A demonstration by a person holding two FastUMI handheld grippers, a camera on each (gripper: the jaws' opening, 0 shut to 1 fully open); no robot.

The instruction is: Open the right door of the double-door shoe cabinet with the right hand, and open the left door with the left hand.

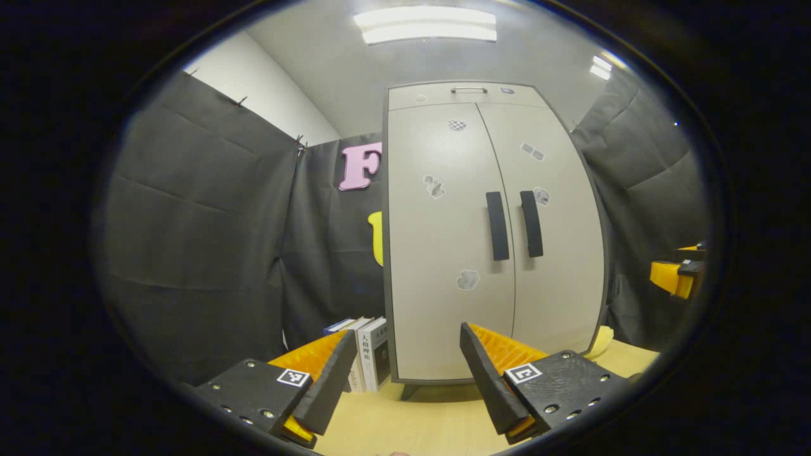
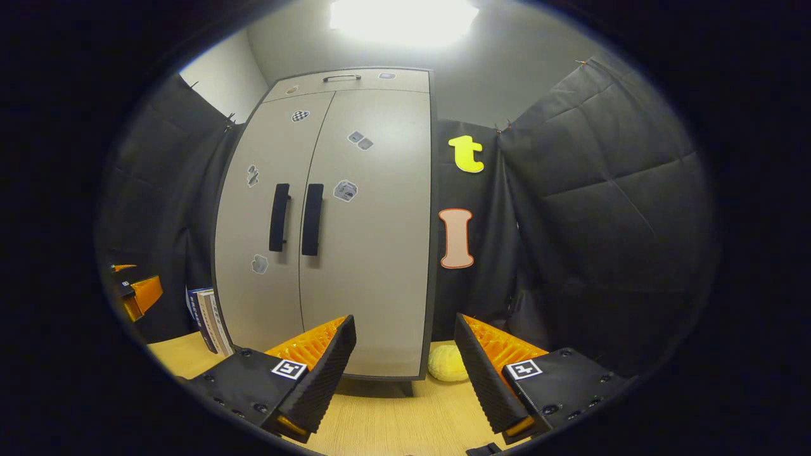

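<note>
A pale grey double-door shoe cabinet (image 1: 443, 253) (image 2: 355, 253) stands on the wooden table, both doors closed. Its left door handle (image 1: 497, 226) (image 2: 279, 217) and right door handle (image 1: 531, 223) (image 2: 312, 219) are dark vertical bars side by side at the centre seam. My left gripper (image 1: 405, 354) is open, low in front of the left door and well short of it. My right gripper (image 2: 404, 345) is open too, low before the cabinet's right edge with nothing between its fingers. The right gripper also appears at the right edge of the left gripper view (image 1: 678, 273), and the left gripper at the left edge of the right gripper view (image 2: 136, 291).
Several books (image 1: 370, 354) (image 2: 209, 320) stand upright against the cabinet's left side. A yellow soft ball (image 2: 448, 363) lies on the table (image 1: 431, 418) by the cabinet's right foot. Black cloth walls close in on both sides.
</note>
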